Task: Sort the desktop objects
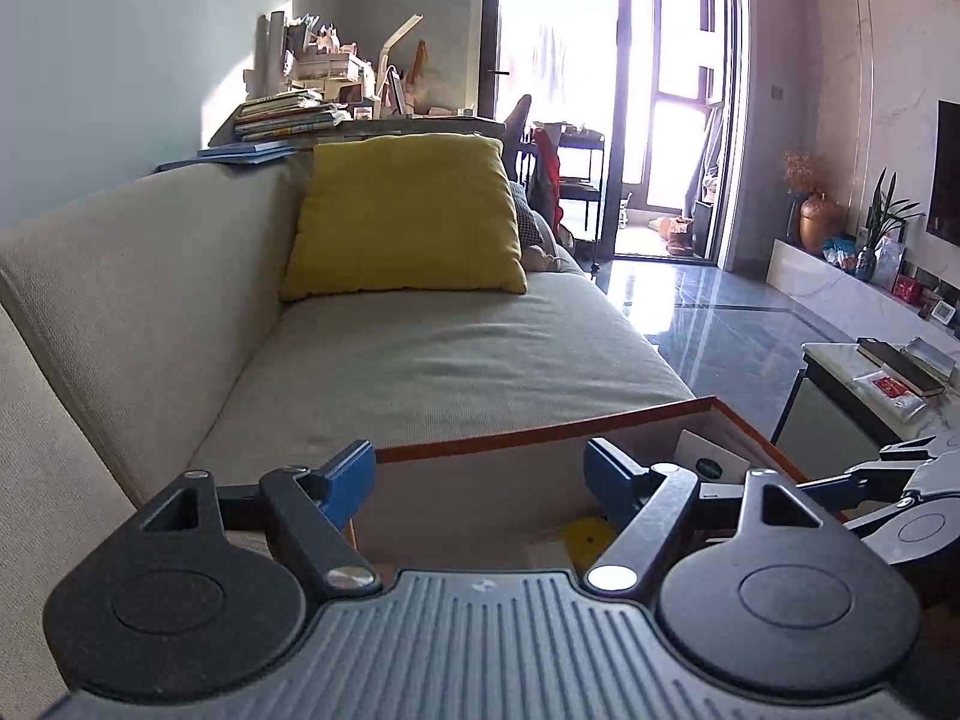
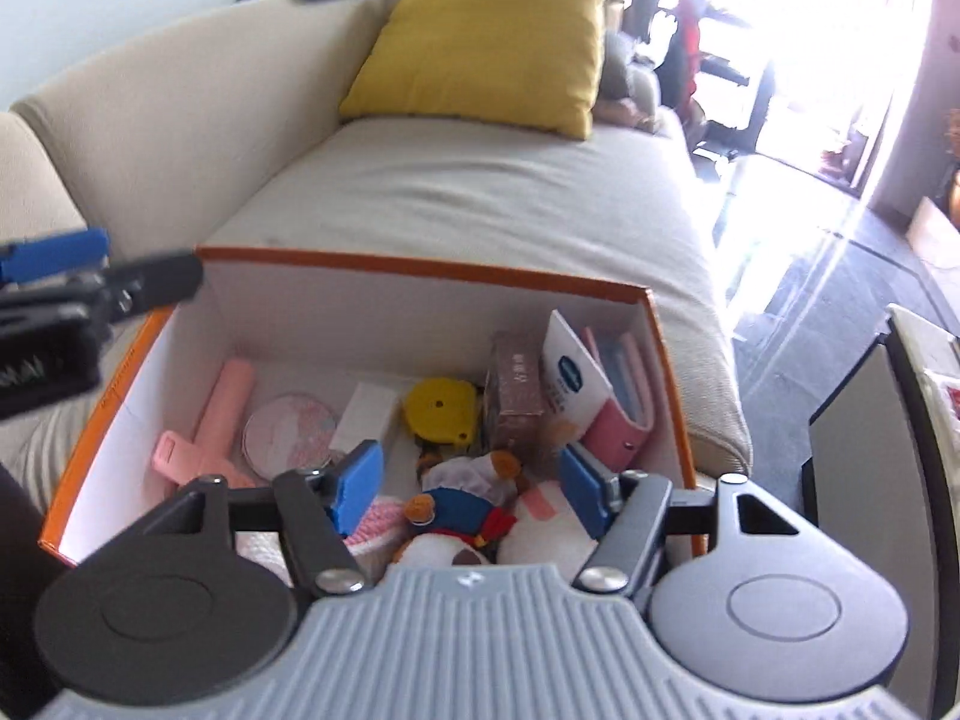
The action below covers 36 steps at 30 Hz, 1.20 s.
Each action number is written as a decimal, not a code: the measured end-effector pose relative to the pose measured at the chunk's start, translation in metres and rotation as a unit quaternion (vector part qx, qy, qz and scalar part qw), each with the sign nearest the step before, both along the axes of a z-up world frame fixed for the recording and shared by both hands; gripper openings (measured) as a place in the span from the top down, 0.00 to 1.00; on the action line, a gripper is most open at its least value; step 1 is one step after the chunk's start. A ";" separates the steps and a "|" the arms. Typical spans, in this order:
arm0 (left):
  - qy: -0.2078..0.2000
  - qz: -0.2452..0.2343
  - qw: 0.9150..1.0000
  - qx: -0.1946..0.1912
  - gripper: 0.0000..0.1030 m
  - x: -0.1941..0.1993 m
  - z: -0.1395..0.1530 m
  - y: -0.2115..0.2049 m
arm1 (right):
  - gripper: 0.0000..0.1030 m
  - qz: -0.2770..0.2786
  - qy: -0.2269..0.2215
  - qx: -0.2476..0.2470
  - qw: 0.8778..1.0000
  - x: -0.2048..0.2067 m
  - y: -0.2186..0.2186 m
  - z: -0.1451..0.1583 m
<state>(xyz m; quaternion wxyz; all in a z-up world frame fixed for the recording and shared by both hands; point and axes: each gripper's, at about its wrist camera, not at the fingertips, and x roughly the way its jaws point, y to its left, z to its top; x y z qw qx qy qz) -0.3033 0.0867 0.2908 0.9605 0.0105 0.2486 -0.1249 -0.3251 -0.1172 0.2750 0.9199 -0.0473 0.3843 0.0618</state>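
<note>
Left gripper (image 1: pixel 480 480) with its jaws spread wide and nothing between the blue pads, held over the near wall of an open orange-rimmed box (image 1: pixel 540 435). Right gripper (image 2: pixel 471 486) likewise parted and empty, poised above the box (image 2: pixel 420 267) interior and pointing down into it. The box stands on the seat of a beige sofa (image 2: pixel 480 192), with a yellow cushion (image 2: pixel 486 42) propped against the backrest beyond it.

Contents of the box, seen from the right wrist — a pink handled object (image 2: pixel 210 420) at the left, a round pink disc (image 2: pixel 291 429) beside it, a white block (image 2: pixel 366 414), a yellow tape-measure-like case (image 2: pixel 441 405), a brown carton (image 2: pixel 516 396) standing upright, a white packet with a blue logo (image 2: pixel 570 369) leaning on it, and a pink binder (image 2: pixel 618 420) against the right wall. A plush duck (image 2: pixel 462 510) in blue and red lies directly under the right gripper's pads, not touched by them. A low table (image 1: pixel 840 360) with books stands to the right of the sofa
</note>
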 end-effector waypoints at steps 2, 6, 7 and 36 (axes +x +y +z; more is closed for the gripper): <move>0.009 0.006 1.000 -0.010 0.12 -0.003 -0.004 0.000 | 0.34 -0.016 -0.012 0.001 1.000 -0.014 -0.005 0.016; 0.027 0.012 0.999 -0.030 0.12 -0.010 -0.017 0.001 | 0.33 -0.023 -0.018 -0.004 1.000 -0.031 -0.005 0.009; 0.029 0.012 0.999 -0.031 0.12 -0.012 -0.021 0.000 | 0.33 -0.025 -0.017 -0.004 1.000 -0.032 -0.003 -0.003; 0.088 0.016 0.996 0.002 0.12 -0.030 -0.053 -0.011 | 0.28 -0.037 -0.002 0.005 0.999 -0.049 -0.002 -0.039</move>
